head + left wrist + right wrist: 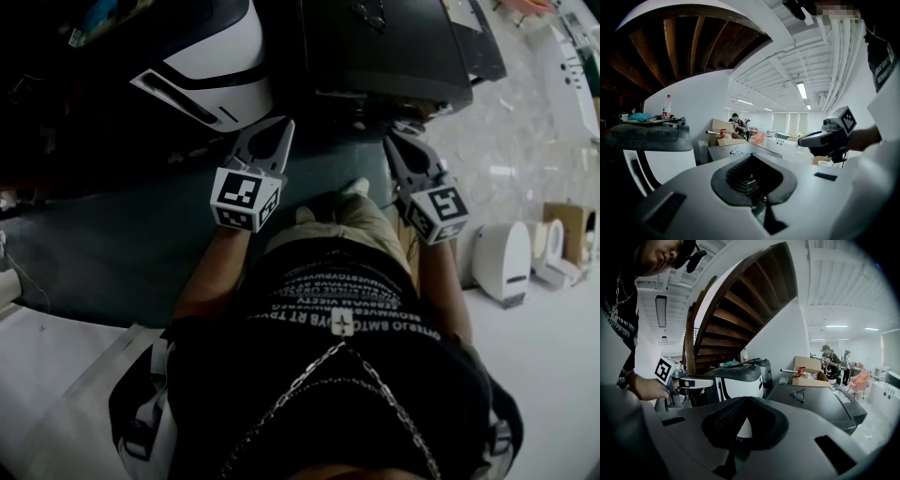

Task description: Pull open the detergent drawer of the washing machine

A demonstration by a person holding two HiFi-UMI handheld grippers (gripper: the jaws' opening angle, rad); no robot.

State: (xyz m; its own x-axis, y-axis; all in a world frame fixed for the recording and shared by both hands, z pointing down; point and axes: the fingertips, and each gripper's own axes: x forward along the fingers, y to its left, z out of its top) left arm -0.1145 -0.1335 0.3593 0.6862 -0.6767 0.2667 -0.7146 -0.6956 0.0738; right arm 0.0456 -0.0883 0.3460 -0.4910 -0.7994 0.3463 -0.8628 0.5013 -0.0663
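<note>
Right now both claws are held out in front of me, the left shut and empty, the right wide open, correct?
Not quite. The right claw is shut too, jaws meeting at the tips with nothing between them; the right gripper view shows it. The rest holds: both are out in front of you, the left claw shut and empty.
</note>
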